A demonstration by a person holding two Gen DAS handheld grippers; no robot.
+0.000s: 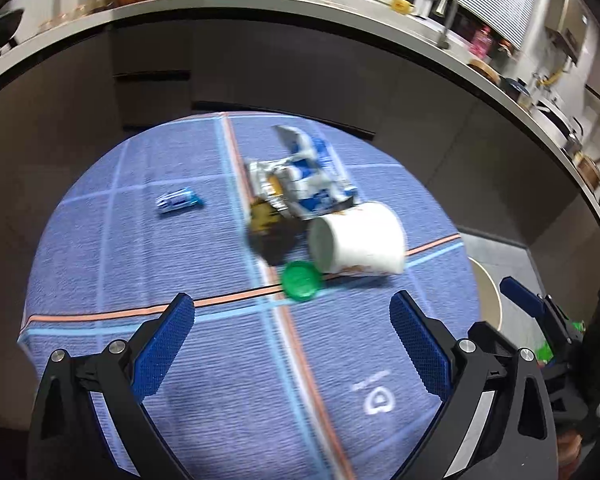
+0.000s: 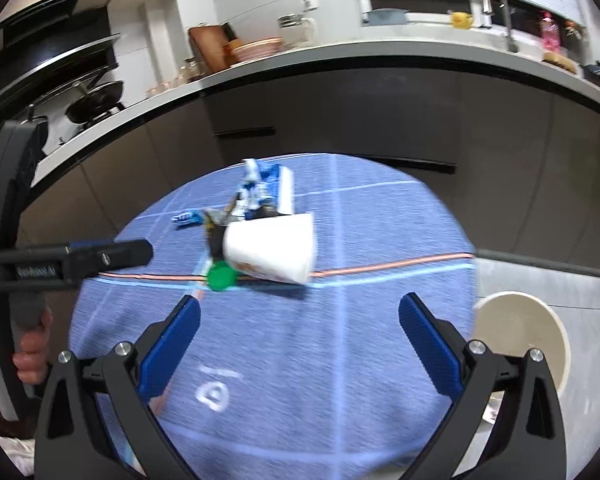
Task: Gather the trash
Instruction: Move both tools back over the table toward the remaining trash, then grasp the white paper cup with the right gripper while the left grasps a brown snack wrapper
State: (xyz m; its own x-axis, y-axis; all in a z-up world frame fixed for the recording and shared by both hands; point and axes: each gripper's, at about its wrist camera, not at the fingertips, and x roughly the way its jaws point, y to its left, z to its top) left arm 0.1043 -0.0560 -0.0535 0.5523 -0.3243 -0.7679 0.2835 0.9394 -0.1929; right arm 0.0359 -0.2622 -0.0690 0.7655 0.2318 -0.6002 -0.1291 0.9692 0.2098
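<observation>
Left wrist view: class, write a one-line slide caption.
Open left gripper hovers above paper cup, green lid and wrappers.

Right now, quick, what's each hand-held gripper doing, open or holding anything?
Left hand-held gripper: open, holding nothing, above the blue tablecloth.
Right hand-held gripper: open, holding nothing.

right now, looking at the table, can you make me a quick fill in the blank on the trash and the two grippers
1. The white paper cup lies on its ____.
2. The bottle cap touching the cup is coloured ____.
3. The left gripper and the right gripper are both ____ and hold nothing.
4. The small blue wrapper lies ____ from the pile of trash.

Missing words: side; green; open; apart
</observation>
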